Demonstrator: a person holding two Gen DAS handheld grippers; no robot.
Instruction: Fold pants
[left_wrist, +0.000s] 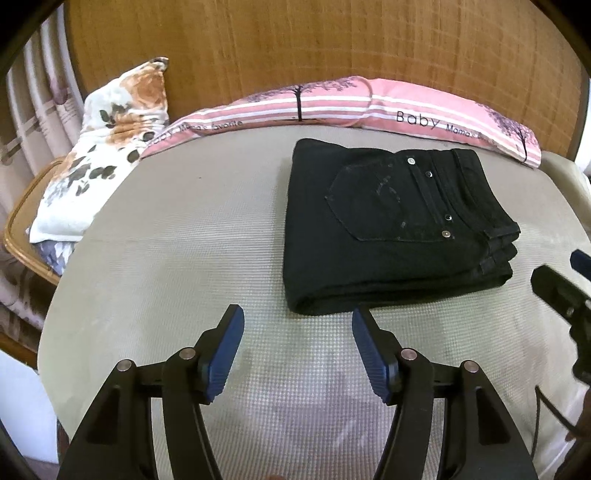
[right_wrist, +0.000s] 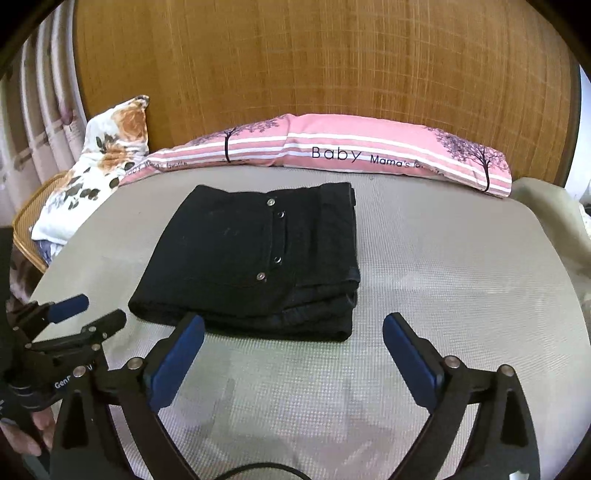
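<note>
Pants: I am seeing the black pants (left_wrist: 391, 229) lying folded on the bed (left_wrist: 177, 266), at 1 o'clock from my left gripper (left_wrist: 297, 350).
Left jaws: standing wide, holding nothing.
Right gripper (right_wrist: 293, 354): jaws gaping wide, empty, pants at 11 o'clock.
Pillow: the pink pillow (right_wrist: 332, 147) is lying beyond, at 12 o'clock.

My left gripper (left_wrist: 297, 319): jaws spread wide, holding nothing. My right gripper (right_wrist: 293, 326): jaws spread wide, holding nothing, level beside it.
</note>
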